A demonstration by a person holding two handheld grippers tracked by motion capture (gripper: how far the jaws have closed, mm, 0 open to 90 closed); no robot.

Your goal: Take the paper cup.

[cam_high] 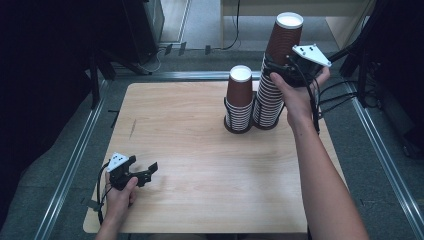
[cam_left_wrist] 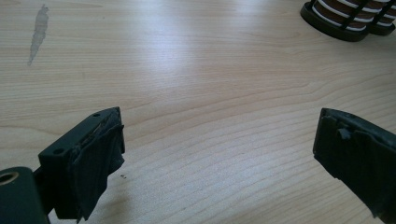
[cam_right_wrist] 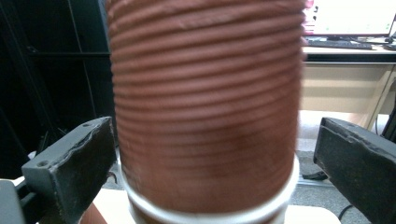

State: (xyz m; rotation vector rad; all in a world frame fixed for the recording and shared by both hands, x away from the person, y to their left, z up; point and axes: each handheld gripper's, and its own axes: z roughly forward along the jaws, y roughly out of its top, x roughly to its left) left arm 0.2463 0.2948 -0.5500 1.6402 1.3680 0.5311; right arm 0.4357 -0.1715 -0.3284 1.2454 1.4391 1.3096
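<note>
Reaching over far edge of worktop [cam_high: 200, 150], right tool [cam_right_wrist: 205, 154] brackets top cup [cam_high: 285, 37] of taller stack [cam_high: 270, 100], jaws wide, gaps visible on both sides, nothing gripped yet. Placement suggests intent to lift 1 cup clear. Stack sits upside-down in black wire holder, touching shorter stack [cam_high: 239, 100] just beside it. Left tool [cam_high: 145, 172] rests low at near-left corner, jaws spread and empty, likely parked out of way.

Lab or office: desk with monitor [cam_right_wrist: 348, 18]; floor cables [cam_high: 345, 97]; railed test table [cam_high: 200, 150].
</note>
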